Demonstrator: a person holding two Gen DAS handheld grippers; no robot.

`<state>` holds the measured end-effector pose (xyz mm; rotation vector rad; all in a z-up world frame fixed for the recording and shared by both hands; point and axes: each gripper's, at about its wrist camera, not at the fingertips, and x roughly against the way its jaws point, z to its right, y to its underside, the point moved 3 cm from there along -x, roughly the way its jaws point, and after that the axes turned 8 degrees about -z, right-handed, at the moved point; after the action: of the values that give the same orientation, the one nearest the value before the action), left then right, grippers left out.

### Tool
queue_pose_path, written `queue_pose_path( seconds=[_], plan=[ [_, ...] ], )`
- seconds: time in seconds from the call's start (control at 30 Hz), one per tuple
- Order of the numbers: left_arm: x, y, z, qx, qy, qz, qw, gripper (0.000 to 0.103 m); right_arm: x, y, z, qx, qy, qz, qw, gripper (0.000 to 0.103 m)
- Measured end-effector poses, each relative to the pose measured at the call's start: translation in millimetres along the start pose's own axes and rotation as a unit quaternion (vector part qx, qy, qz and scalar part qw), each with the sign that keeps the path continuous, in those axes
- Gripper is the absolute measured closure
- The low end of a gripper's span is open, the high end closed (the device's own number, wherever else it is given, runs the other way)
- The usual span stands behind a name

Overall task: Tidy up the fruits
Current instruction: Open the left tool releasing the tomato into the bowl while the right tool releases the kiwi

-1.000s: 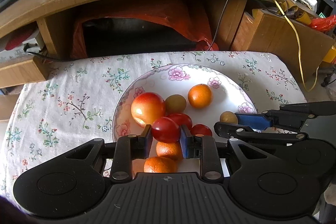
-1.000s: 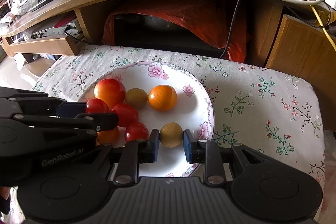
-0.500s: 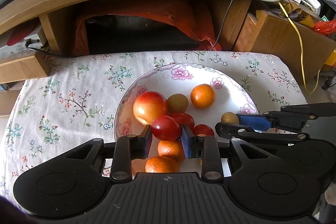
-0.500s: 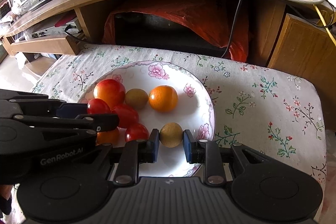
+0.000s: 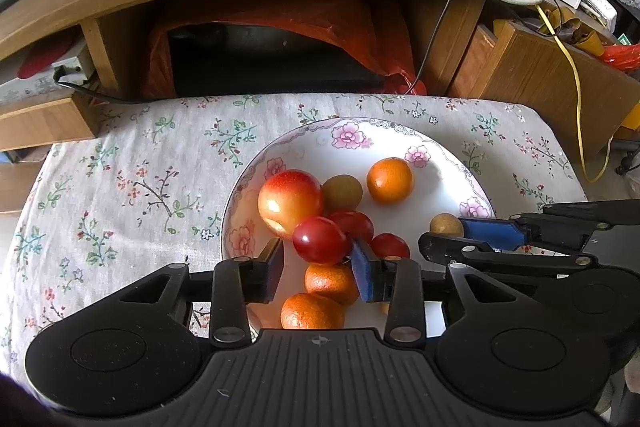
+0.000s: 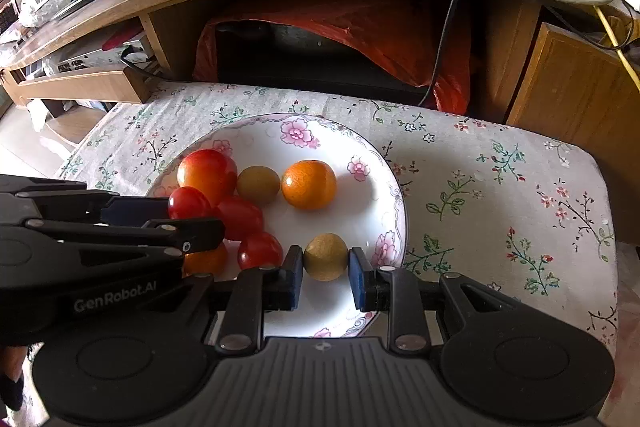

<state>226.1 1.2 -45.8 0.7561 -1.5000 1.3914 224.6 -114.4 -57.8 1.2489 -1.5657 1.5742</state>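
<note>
Left gripper (image 5: 318, 259): its two fingers stand apart, with a small gap on each side of the red tomato (image 5: 319, 239). It is not squeezing.
Red tomato: right between the left gripper's fingers, just ahead of the tips, leaning on other fruit in the plate (image 5: 404, 137).
Right gripper (image 6: 325, 271): a little apart, with thin gaps beside the small yellow-brown fruit (image 6: 325, 256).
Yellow-brown fruit: between the right gripper's fingers, on the plate's near right part, by the rim.
Shape: both fruits are round, so there is no long way to line up with.
Nearer hand: each gripper has its own fruit straight ahead.
Next move, my guess: pull both grippers back, as both fruits look dropped off.
</note>
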Motion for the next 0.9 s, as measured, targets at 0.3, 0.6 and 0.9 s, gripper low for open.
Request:
queue_pose_path(
  seconds=[0.3, 0.6, 0.9],
  plan=[
    [6.2, 0.2, -2.4, 0.005, 0.000, 0.001, 1.0000, 0.049, 5.1, 1.1, 2.0, -0.009, 0.000, 0.000, 1.000, 0.076],
    [14.3, 3.0, -0.4, 0.004, 0.000, 0.007, 1.0000, 0.045, 12.7, 2.7, 3.8, -0.019, -0.004, 0.004, 1.000, 0.075],
    [22.9, 9.1, 2.2, 0.001, -0.012, 0.017, 0.9998, 0.041, 19.9, 7.8, 3.1, -0.021, -0.001, 0.006, 1.000, 0.074]
  ],
)
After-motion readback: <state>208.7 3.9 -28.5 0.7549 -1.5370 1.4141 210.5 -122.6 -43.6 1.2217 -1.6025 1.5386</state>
